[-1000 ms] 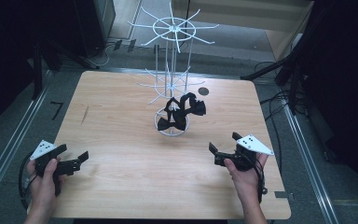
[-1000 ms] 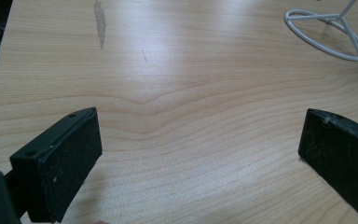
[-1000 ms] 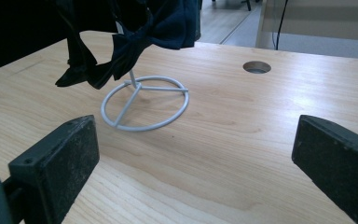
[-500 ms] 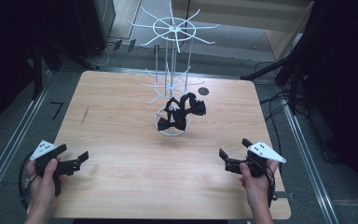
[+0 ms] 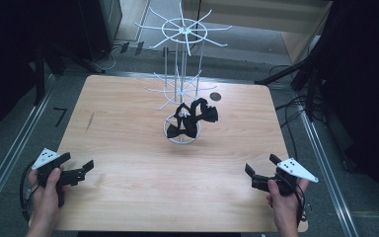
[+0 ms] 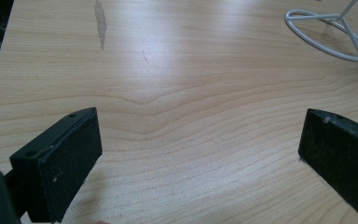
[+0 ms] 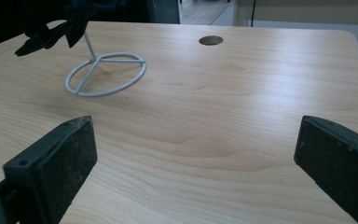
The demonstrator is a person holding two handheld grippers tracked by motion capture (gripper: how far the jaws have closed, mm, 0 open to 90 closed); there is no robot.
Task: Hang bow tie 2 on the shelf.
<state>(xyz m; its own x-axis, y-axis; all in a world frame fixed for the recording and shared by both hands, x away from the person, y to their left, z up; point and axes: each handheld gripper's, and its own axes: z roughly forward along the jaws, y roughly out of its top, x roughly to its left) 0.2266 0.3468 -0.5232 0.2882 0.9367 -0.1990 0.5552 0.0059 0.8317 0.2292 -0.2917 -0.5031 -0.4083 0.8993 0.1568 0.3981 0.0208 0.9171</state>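
Hanging Soft Black Straps on a Light Wire Stand

Hanging at the middle of the light wooden table (image 5: 128,148), the black fabric straps (image 5: 192,118) drape over the lower arms of the white wire display stand (image 5: 180,89), just above its ring base (image 7: 105,72). They look soft, limp and light, likely to sag and snag on the wire, so a pinch on a free loop seems wisest. The stand looks light and may tip if tugged. The left gripper (image 5: 79,173) and right gripper (image 5: 259,175) rest near the table's front corners, well apart from the straps, both spread wide and holding nothing.
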